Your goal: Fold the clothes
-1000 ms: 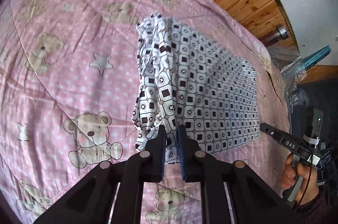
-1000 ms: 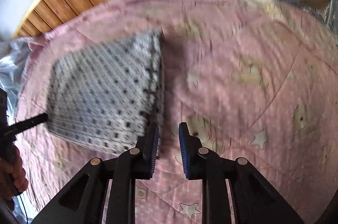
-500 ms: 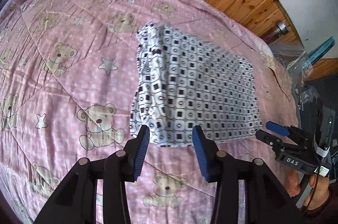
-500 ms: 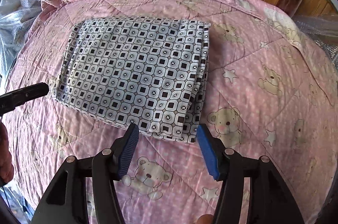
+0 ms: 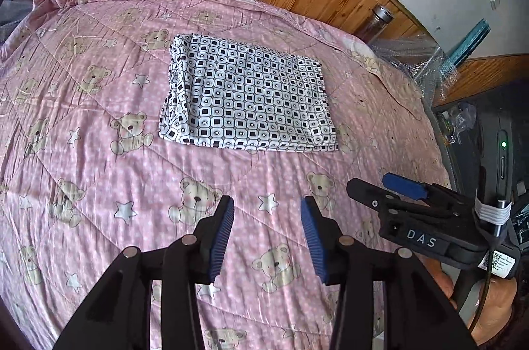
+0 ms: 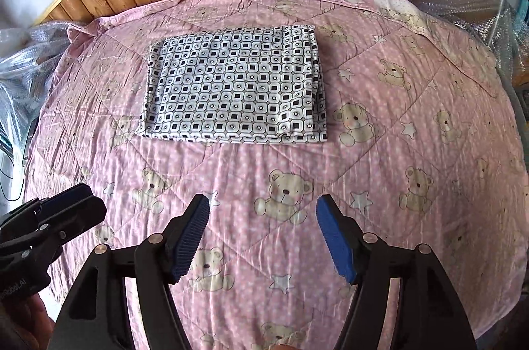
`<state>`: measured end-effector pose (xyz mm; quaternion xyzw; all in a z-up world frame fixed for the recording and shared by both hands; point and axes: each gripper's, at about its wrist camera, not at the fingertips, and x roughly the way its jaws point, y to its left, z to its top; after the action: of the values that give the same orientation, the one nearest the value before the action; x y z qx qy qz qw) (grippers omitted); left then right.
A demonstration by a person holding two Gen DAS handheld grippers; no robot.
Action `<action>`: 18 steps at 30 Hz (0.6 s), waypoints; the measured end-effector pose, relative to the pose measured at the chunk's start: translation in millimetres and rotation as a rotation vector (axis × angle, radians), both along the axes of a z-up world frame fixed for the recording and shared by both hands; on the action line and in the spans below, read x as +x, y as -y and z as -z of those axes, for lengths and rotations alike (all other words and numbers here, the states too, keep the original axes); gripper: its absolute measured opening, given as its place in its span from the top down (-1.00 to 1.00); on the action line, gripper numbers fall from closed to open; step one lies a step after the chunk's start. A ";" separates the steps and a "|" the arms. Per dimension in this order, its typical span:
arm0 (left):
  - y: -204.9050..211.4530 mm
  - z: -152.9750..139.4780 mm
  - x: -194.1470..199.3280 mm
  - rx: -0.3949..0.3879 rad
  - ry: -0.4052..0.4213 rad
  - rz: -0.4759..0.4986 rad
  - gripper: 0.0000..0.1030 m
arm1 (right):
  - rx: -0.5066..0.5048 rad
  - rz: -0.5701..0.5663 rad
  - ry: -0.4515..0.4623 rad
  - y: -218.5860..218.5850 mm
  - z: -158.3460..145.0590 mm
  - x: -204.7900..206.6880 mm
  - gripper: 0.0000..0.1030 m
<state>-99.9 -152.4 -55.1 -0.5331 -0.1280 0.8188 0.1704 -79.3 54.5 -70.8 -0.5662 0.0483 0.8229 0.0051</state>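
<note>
The garment (image 5: 246,97) lies folded flat on the quilt (image 5: 99,171); both tools, left (image 5: 267,239) and right (image 6: 263,237), are held wide open, empty, near it, and should be withdrawn without touching it.

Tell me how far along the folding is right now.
Done: the patterned cloth lies as a flat folded rectangle on the pink quilt. In hand: nothing; the left gripper and right gripper both hang open above the quilt, short of the cloth. Left: no other unfolded garment shows, so at most tidying or one more fold.
</note>
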 end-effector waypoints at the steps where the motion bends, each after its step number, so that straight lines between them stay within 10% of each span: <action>1: 0.6 -2.0 4.5 0.000 -0.001 0.001 0.14 | -0.001 0.000 -0.002 -1.0 -5.2 11.0 -0.32; 18: 17.2 -40.1 31.5 -0.113 -0.113 -0.018 0.14 | 0.041 0.012 -0.065 40.1 -33.9 20.4 -0.32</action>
<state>-68.4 -169.7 -15.0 -0.4935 -0.0766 0.8551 0.1395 -58.9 14.4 -37.0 -0.5387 0.0349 0.8415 0.0202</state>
